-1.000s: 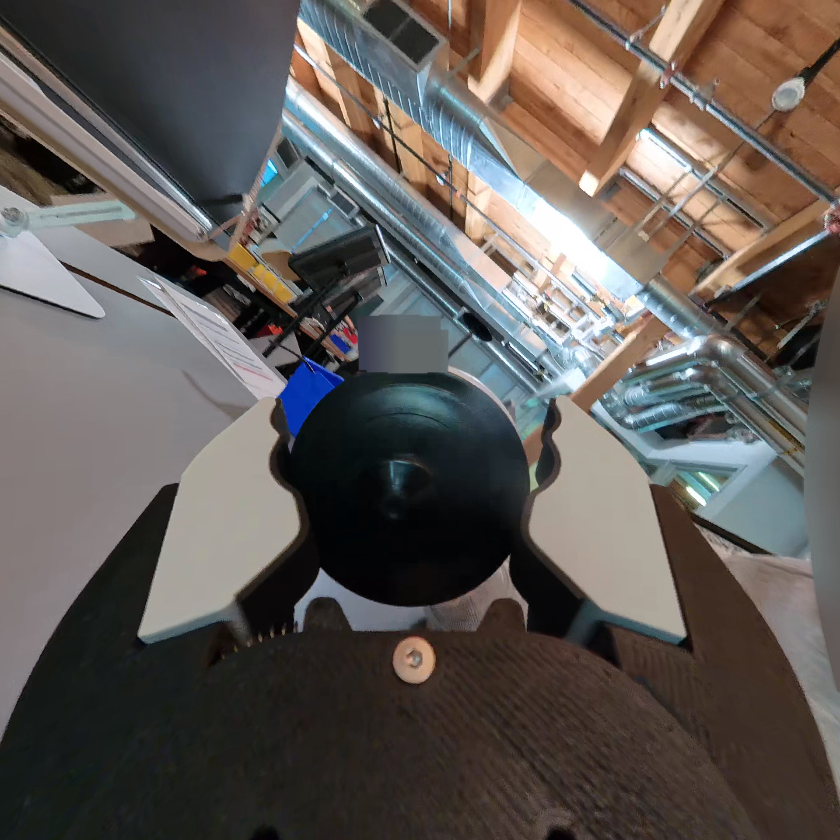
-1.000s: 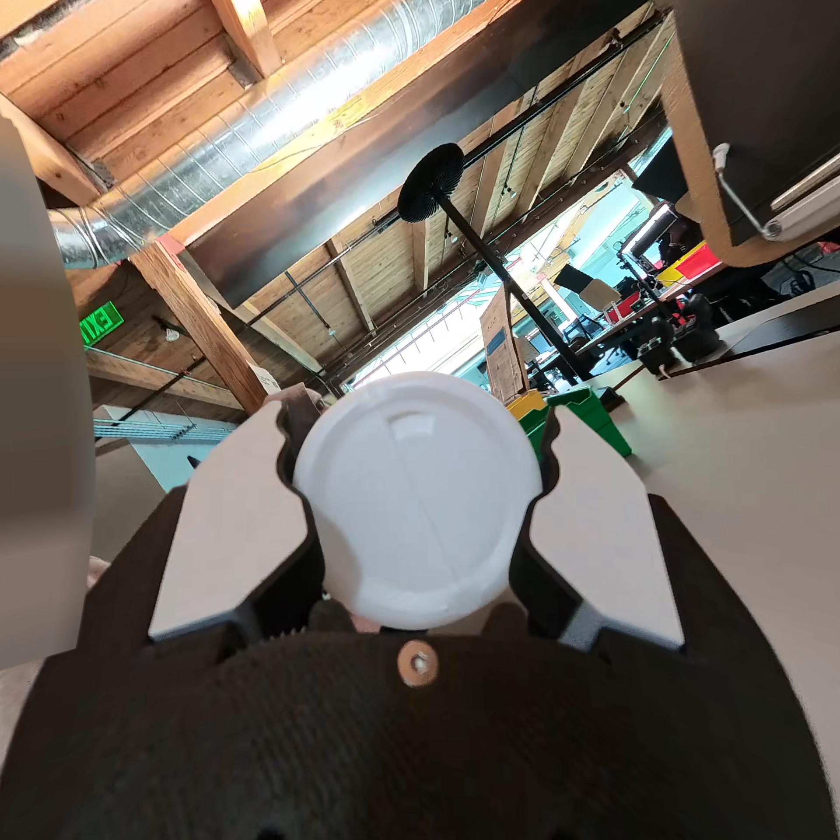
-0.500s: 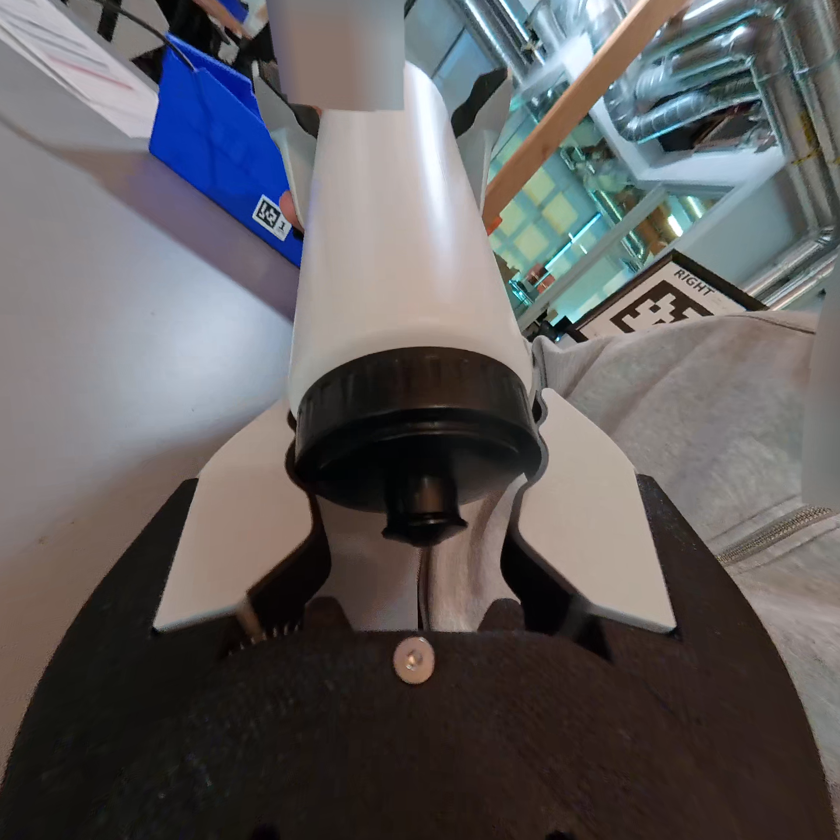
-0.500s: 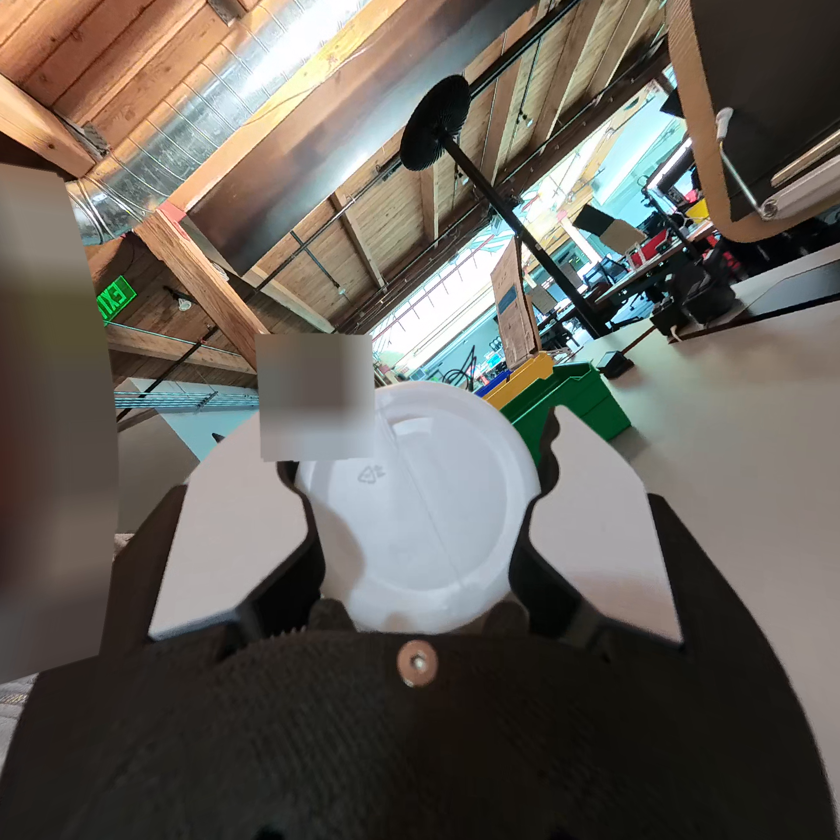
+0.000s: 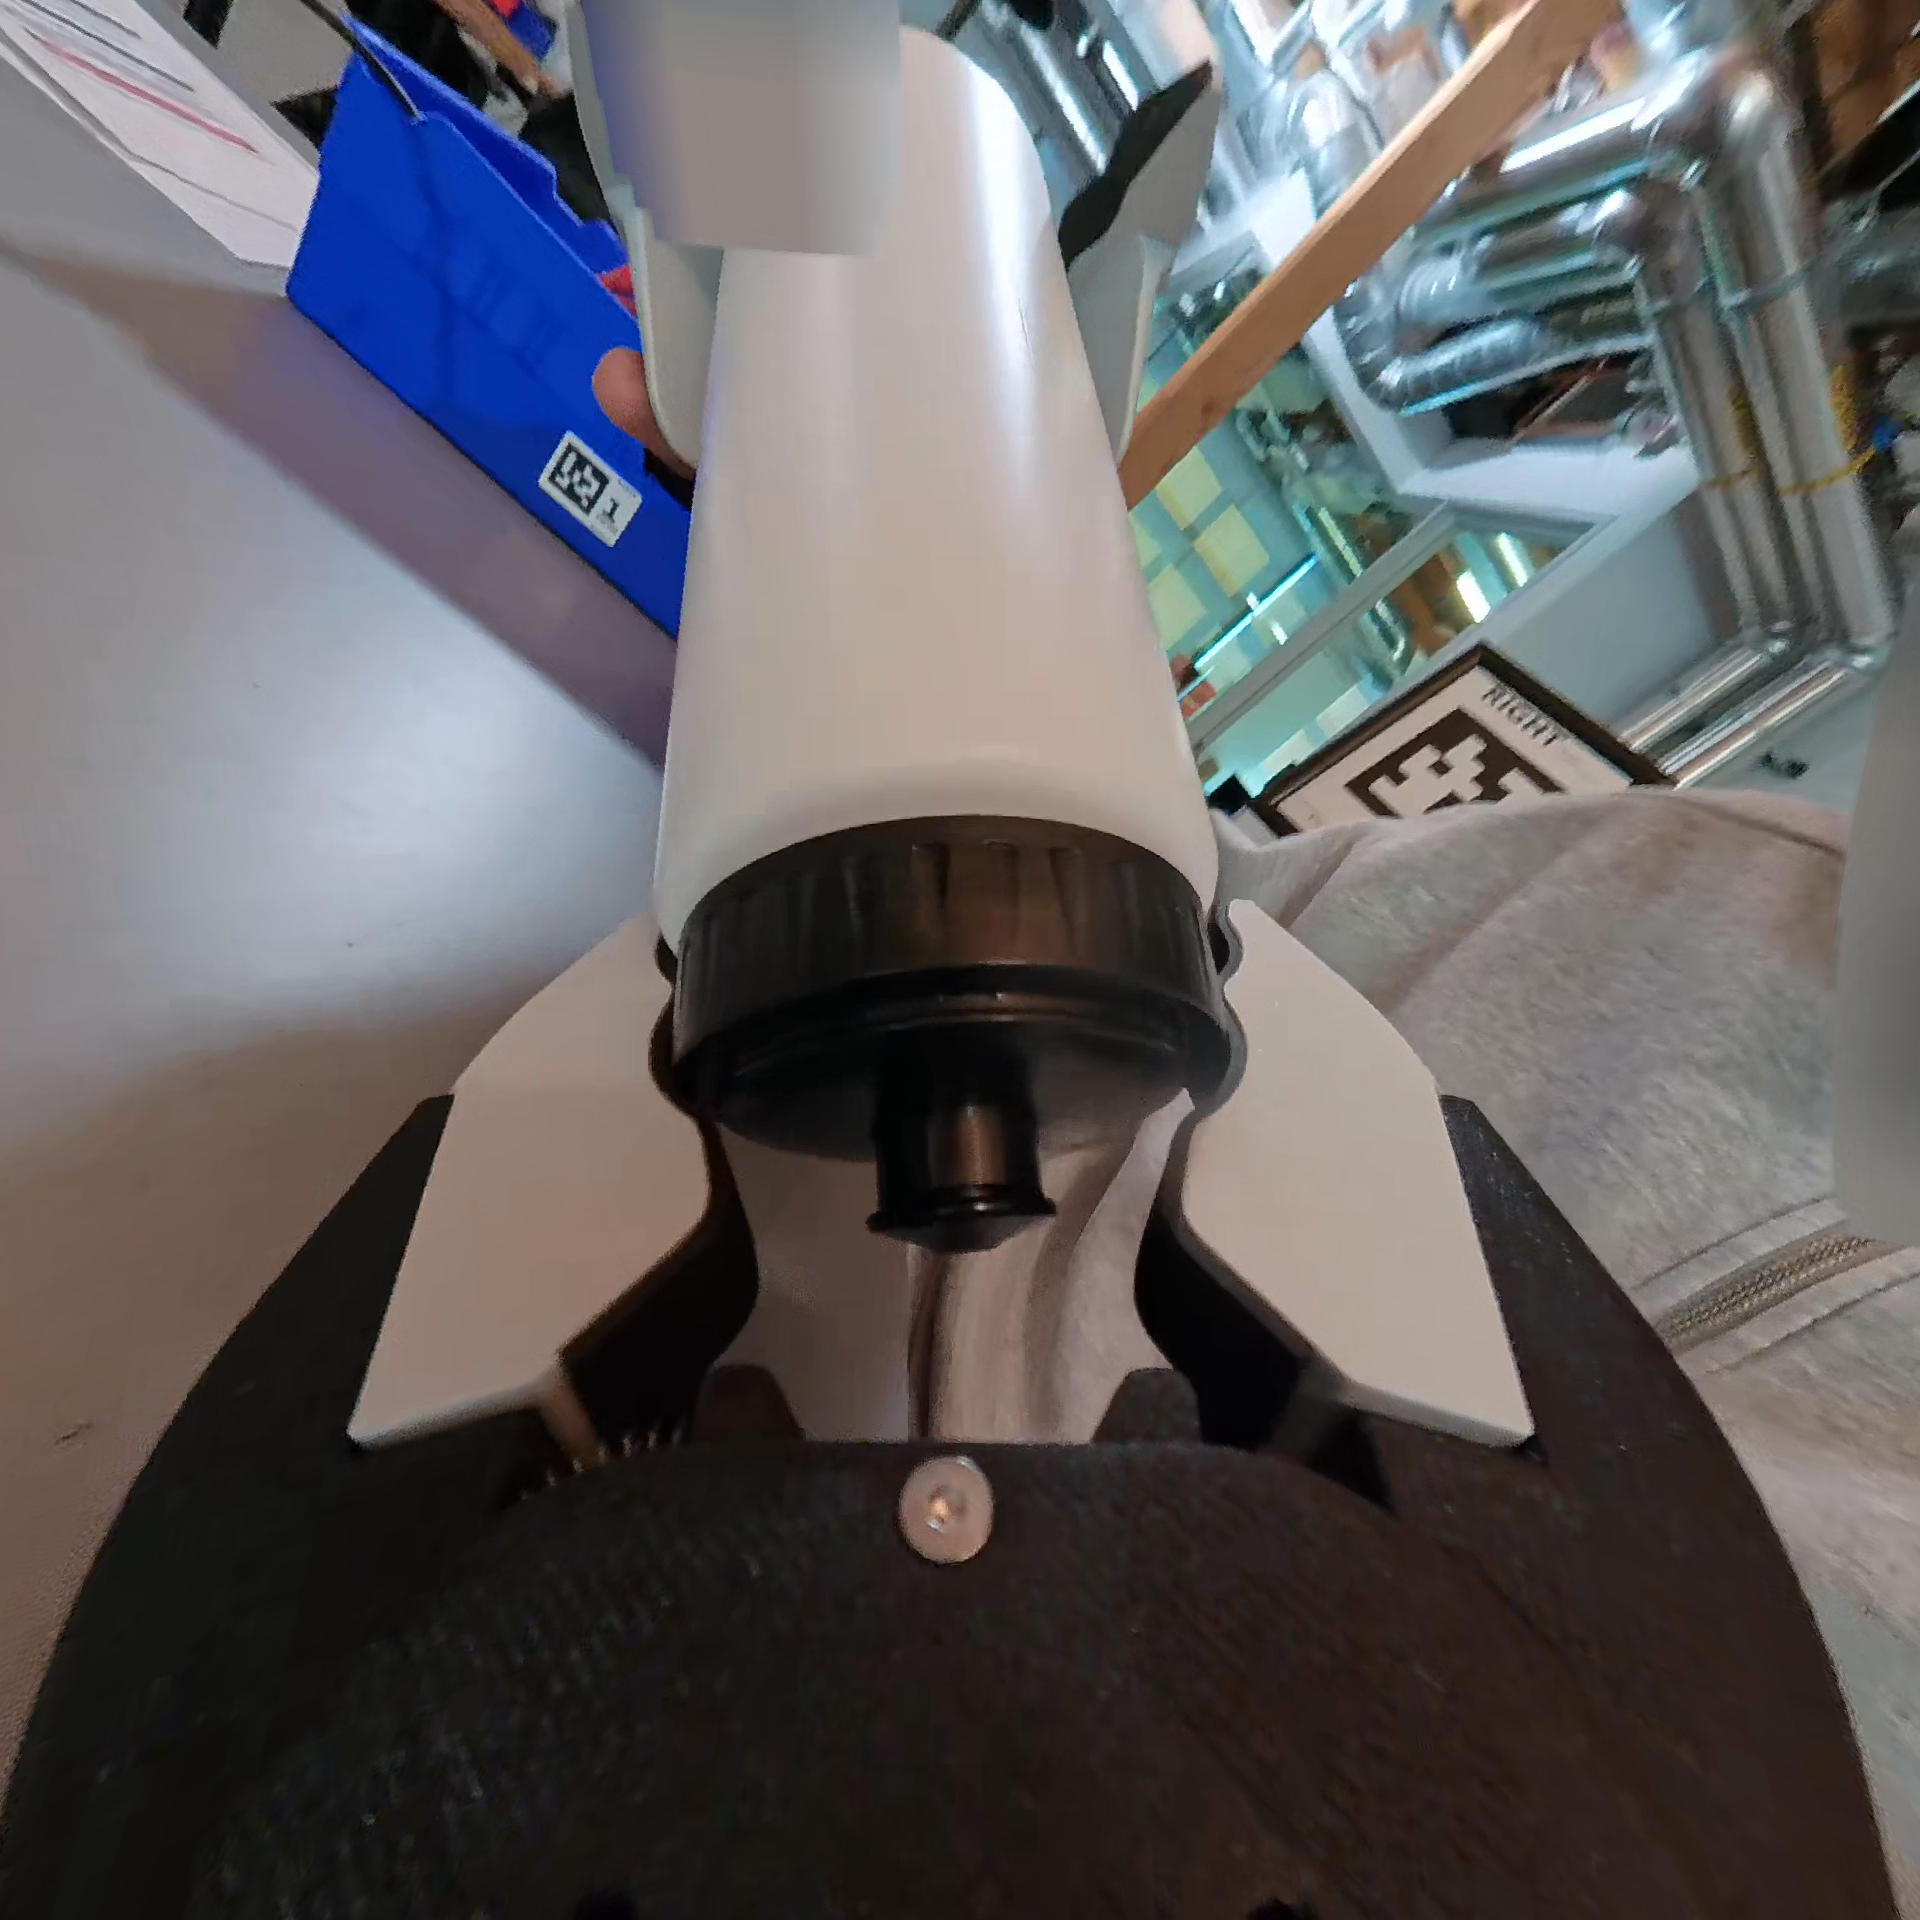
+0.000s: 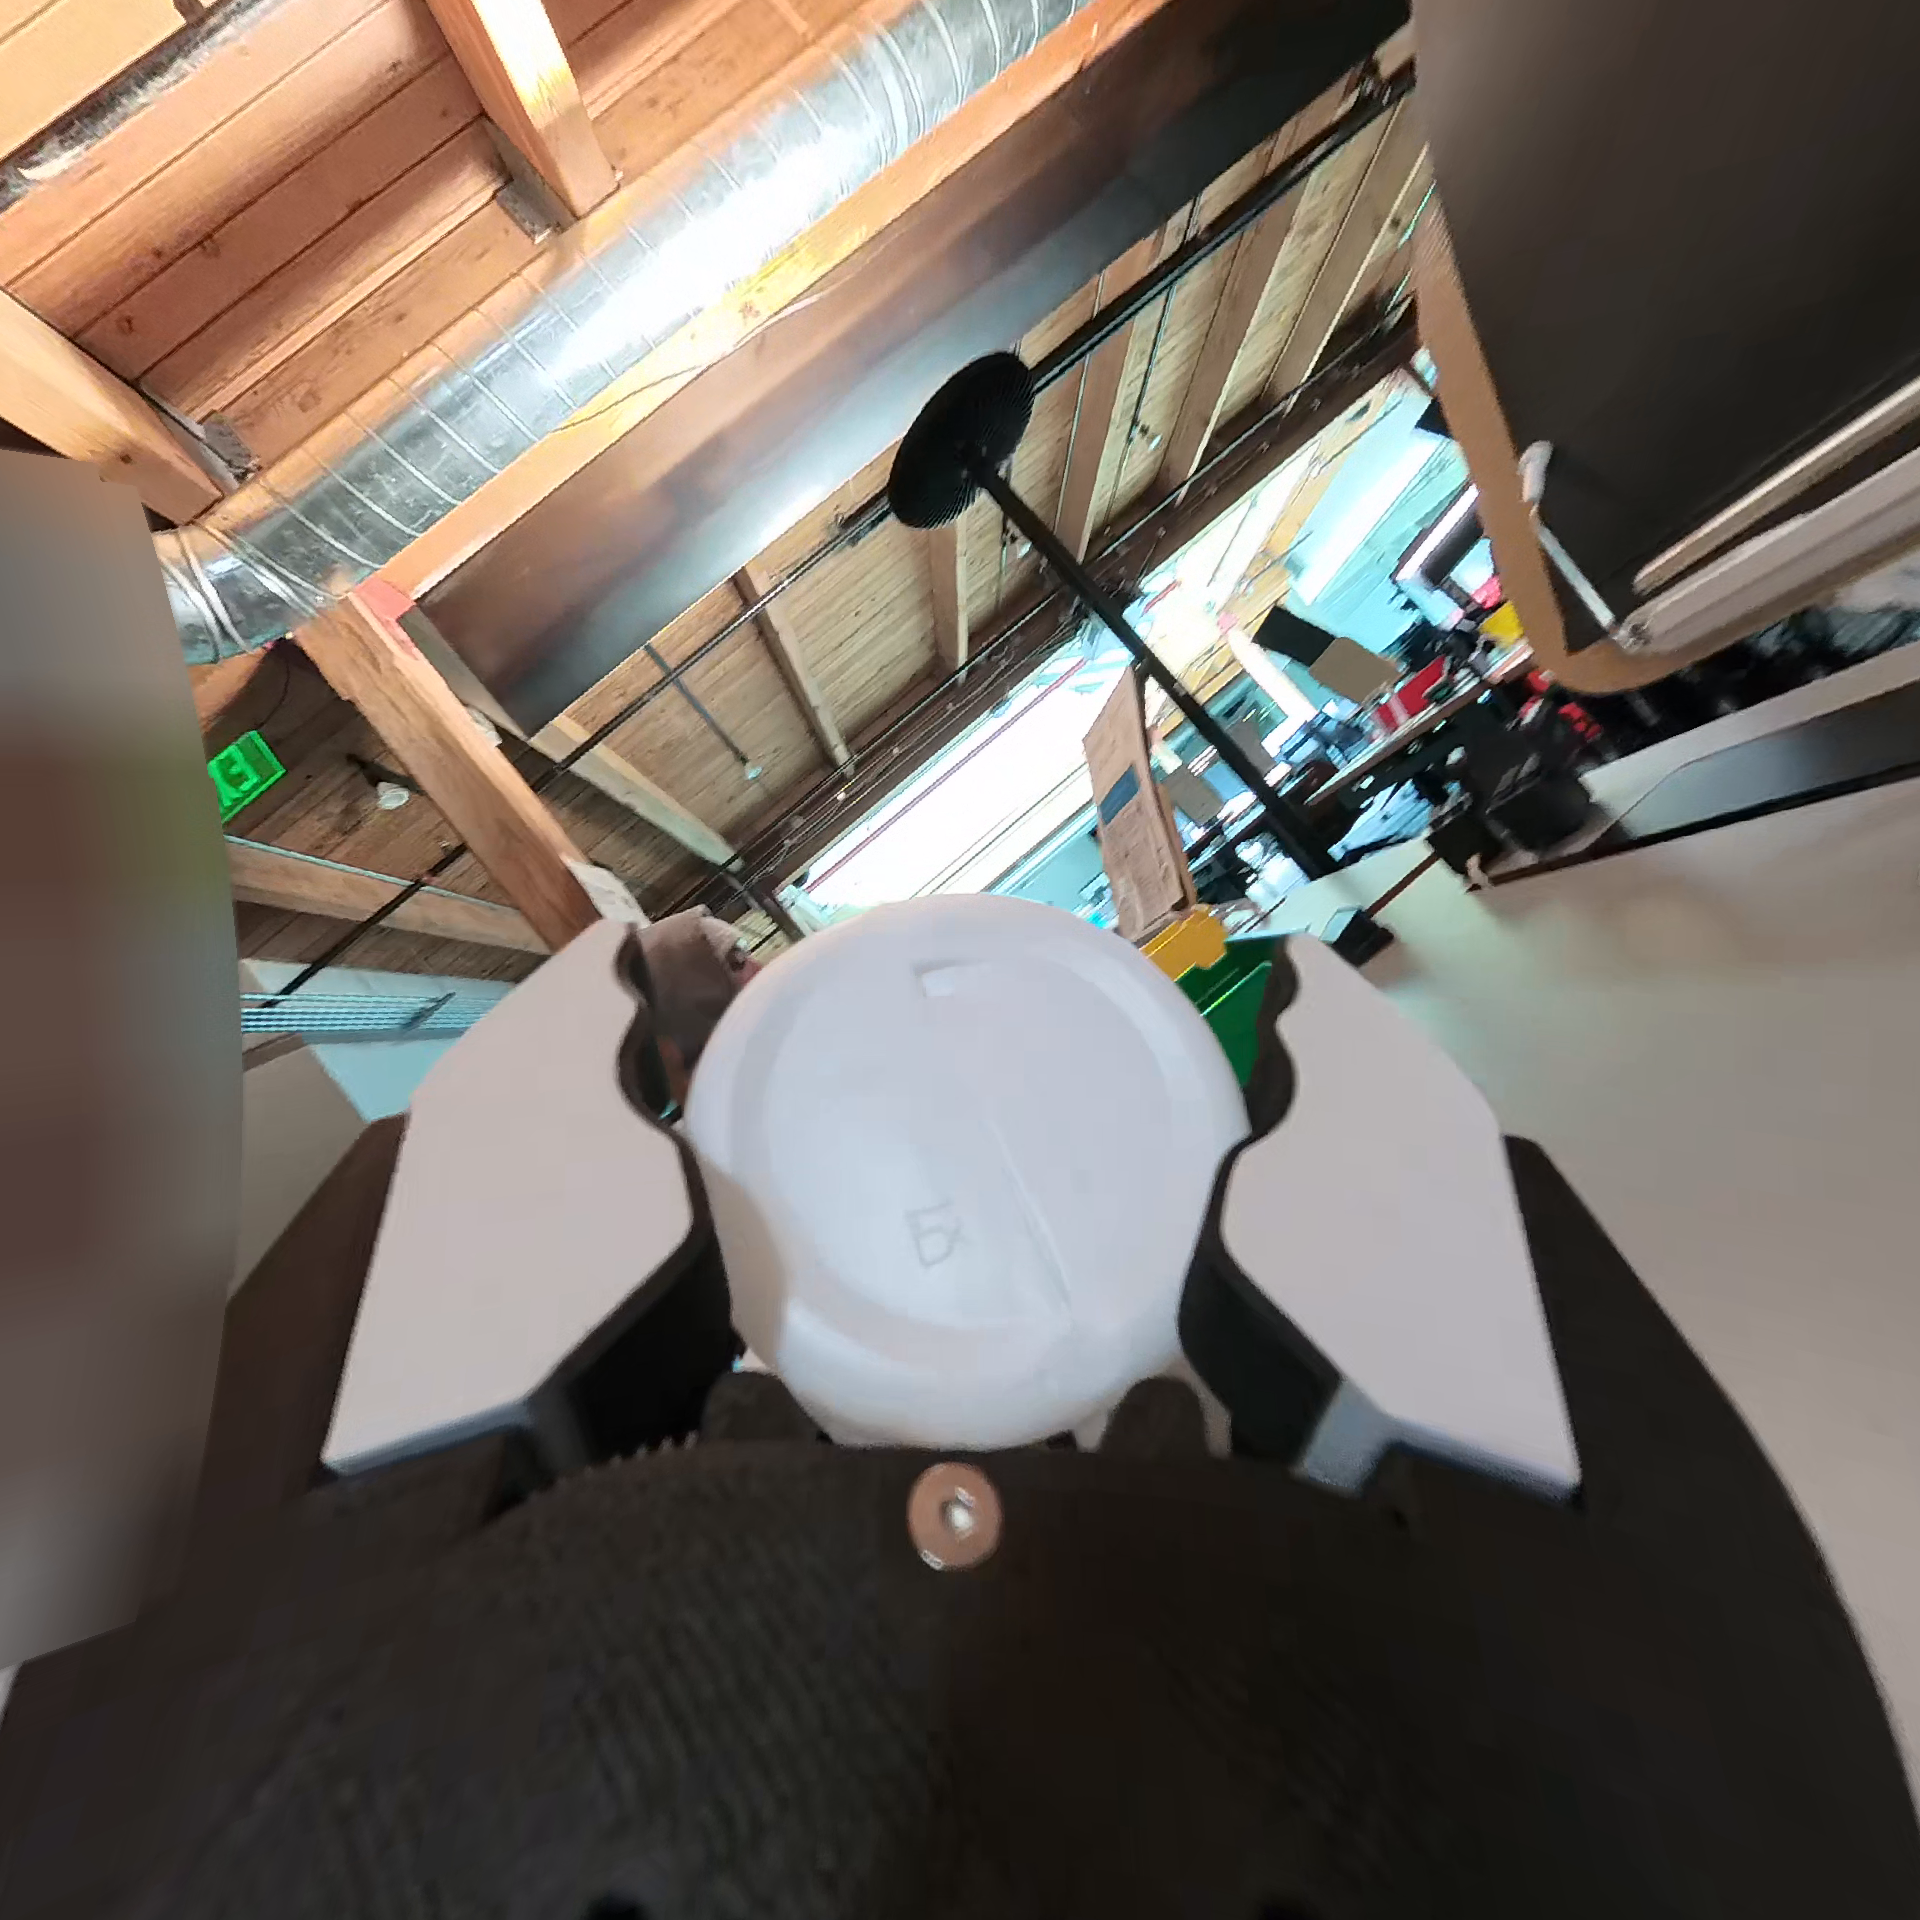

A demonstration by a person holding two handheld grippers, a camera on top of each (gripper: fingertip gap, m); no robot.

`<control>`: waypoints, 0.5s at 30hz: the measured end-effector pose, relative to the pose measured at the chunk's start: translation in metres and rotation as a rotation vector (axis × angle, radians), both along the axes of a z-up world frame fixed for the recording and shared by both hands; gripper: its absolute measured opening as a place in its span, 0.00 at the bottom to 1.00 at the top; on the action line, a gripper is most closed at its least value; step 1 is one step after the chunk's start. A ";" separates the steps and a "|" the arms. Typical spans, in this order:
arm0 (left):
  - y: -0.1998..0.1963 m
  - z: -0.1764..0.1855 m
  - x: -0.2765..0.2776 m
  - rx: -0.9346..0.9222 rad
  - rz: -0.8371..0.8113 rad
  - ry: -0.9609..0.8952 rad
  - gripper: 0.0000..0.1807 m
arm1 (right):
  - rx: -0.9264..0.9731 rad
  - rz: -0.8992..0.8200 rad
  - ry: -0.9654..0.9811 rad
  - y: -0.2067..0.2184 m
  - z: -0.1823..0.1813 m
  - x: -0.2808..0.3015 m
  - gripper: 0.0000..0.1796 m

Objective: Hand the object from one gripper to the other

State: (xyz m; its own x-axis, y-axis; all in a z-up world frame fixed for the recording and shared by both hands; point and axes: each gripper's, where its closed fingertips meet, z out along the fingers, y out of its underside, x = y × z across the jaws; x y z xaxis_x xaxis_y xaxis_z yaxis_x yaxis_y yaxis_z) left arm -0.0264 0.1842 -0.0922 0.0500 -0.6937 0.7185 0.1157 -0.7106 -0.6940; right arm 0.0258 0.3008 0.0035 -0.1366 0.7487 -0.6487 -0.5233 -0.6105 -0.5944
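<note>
We see the white bottle [image 5: 914, 582] between both grippers: left gripper [image 5: 940, 982] clamps its black cap [image 5: 945, 966], right gripper [image 6: 956, 1049] grasps its base.

pale grey table [image 5: 208, 831] filling left of left wrist view, blue bin [image 5: 457, 312] on it at upper left, white paper sheet [image 5: 156, 125] beside bin in top-left corner, right wrist view: table [image 6: 1610, 1091] at right, green bin [image 6: 1236, 997] on far edge

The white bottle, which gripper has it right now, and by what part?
Both: left gripper flanks the bottle at its black cap; right gripper holds its base end.
</note>
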 end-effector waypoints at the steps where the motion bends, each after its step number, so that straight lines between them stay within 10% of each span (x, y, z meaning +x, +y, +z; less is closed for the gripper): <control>1: 0.002 0.002 0.000 -0.011 0.013 -0.024 0.51 | 0.007 -0.018 0.001 0.000 0.001 0.000 0.65; 15: 0.015 0.014 -0.004 -0.051 0.122 -0.175 0.51 | 0.065 -0.172 0.054 -0.003 0.012 0.003 0.80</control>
State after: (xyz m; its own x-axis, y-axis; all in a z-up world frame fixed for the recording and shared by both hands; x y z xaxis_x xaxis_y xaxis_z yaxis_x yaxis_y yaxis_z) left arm -0.0301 0.1989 -0.0779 0.0027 -0.6529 0.7574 0.3185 -0.7174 -0.6195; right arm 0.0292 0.2975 0.0158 -0.0362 0.8039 -0.5937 -0.6487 -0.4708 -0.5980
